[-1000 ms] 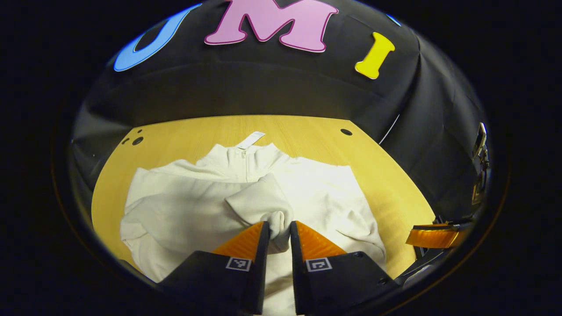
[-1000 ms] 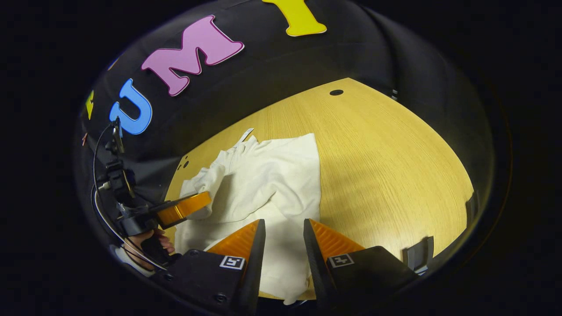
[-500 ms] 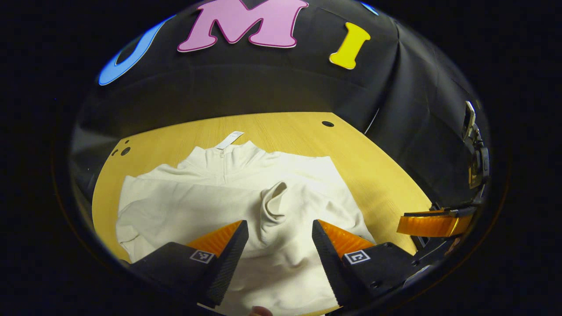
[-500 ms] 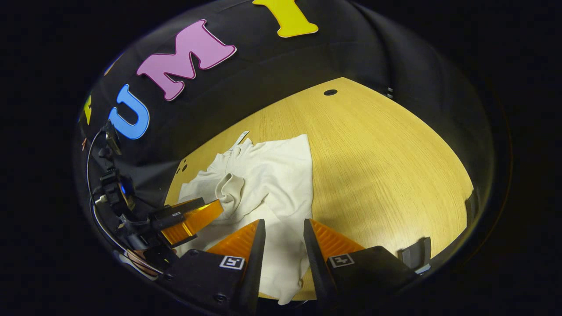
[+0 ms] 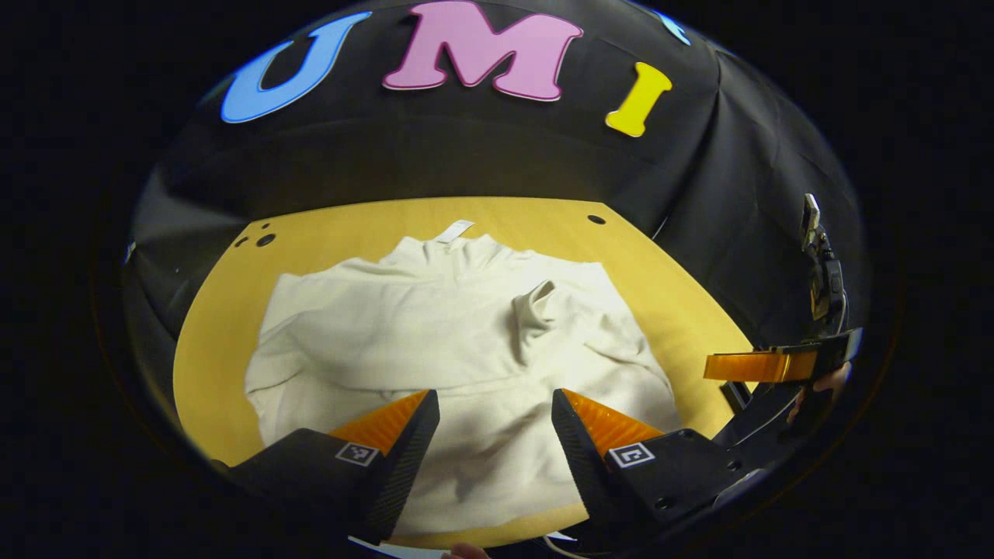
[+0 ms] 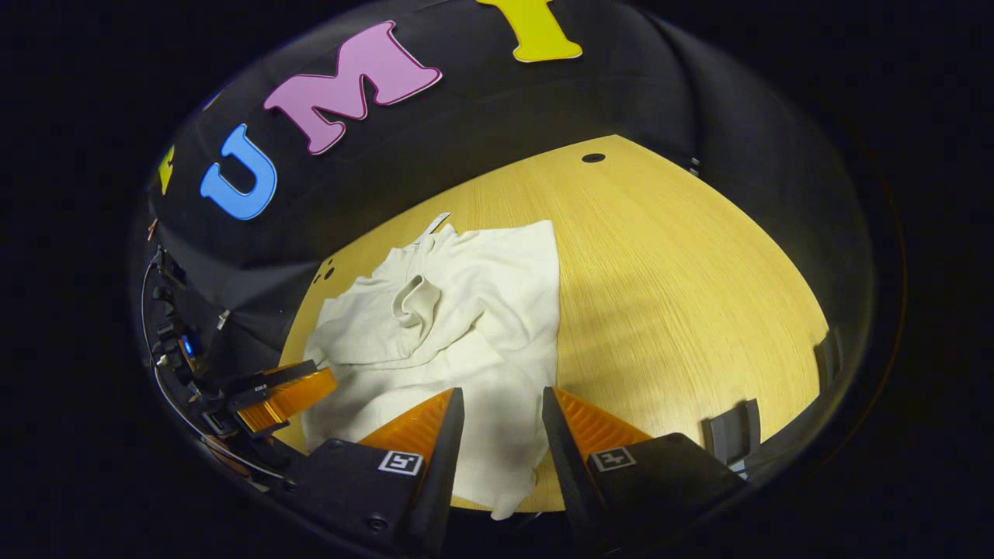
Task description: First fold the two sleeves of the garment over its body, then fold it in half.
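A cream zip-neck garment (image 5: 435, 341) lies flat on the yellow wooden table (image 5: 225, 326), collar toward the far wall. One sleeve is folded across the body, and its cuff (image 5: 540, 299) rests crumpled right of centre. My left gripper (image 5: 495, 400) hovers open over the garment's lower half, holding nothing. In the right gripper view the garment (image 6: 466, 326) lies left of centre with the cuff (image 6: 415, 299) on top. My right gripper (image 6: 501, 396) stands open over the garment's near right hem. The left gripper (image 6: 283, 392) shows at the left, and the right gripper (image 5: 765, 365) shows at the table's right edge.
A white tag (image 5: 454, 230) sticks out past the collar. Small dark holes (image 5: 264, 240) mark the table's far left, and another hole (image 6: 593, 157) its far right. Bare tabletop (image 6: 683, 295) spreads to the garment's right. Black clips (image 6: 726, 439) sit on the near right edge.
My left gripper let go of the sleeve cuff, opened and drew back toward the near edge. The cuff now rests on the garment's body. The right gripper hardly moved.
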A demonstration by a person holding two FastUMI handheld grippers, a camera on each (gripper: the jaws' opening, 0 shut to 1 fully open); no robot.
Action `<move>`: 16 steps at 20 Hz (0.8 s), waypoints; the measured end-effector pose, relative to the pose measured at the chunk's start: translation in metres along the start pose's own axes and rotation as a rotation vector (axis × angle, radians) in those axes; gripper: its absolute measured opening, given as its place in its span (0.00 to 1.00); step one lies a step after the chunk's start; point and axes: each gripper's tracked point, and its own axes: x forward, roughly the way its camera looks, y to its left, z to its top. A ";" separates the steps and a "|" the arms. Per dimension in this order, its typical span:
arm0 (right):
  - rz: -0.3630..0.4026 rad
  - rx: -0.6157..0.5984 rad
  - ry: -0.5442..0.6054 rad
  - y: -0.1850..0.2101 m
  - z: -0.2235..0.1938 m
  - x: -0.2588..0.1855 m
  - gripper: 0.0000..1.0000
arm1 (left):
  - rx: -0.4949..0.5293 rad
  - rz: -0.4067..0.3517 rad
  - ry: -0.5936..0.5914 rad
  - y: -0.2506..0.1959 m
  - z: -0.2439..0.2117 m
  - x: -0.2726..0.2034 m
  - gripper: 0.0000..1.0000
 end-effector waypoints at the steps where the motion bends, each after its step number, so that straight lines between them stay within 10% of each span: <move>1: -0.003 -0.008 0.013 0.001 -0.007 -0.002 0.68 | -0.006 0.022 0.010 0.011 -0.009 -0.006 0.92; 3: -0.011 -0.029 0.043 0.002 -0.022 -0.005 0.84 | -0.021 0.064 0.030 0.033 -0.025 -0.017 0.92; 4: -0.015 -0.041 0.058 0.003 -0.030 -0.006 0.69 | -0.027 0.086 0.036 0.044 -0.032 -0.023 0.92; 16: -0.133 -0.100 0.179 -0.009 -0.096 -0.003 0.95 | -0.112 0.247 0.191 0.130 -0.121 -0.064 0.92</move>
